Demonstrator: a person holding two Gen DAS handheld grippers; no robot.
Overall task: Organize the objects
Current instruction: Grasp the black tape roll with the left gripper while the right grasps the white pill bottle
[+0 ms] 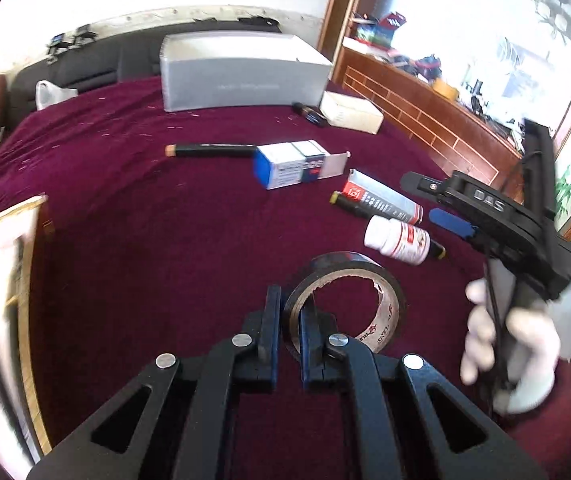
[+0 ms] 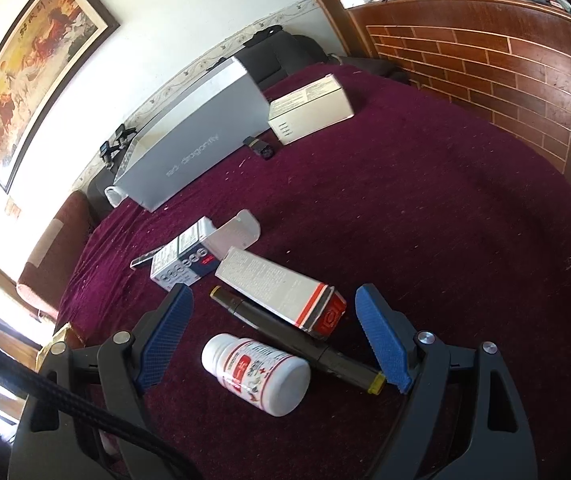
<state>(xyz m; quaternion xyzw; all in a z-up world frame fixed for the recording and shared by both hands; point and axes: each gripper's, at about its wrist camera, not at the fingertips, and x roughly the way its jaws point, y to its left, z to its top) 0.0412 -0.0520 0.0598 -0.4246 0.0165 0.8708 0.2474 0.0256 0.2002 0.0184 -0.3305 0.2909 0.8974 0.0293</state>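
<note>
My left gripper [image 1: 291,320] is shut on the wall of a black tape roll [image 1: 349,272], one finger outside the ring and one inside. The roll sits just over the maroon cloth [image 1: 145,240]. My right gripper [image 2: 273,296] stands open low over the cloth. A white pill bottle [image 2: 255,374] and a black marker with yellow ends [image 2: 297,340] lie between its blue pads, untouched. A red and white carton [image 2: 281,294] lies just beyond them. The left wrist view shows the right gripper [image 1: 451,224] at the right, held by a gloved hand [image 1: 485,344].
A blue and white carton [image 1: 297,164] with an open flap and a black marker with a tan cap [image 1: 213,150] lie mid-cloth. A large grey box [image 1: 241,72] and a white box [image 1: 351,112] stand at the back. A wooden counter [image 2: 485,60] borders the right.
</note>
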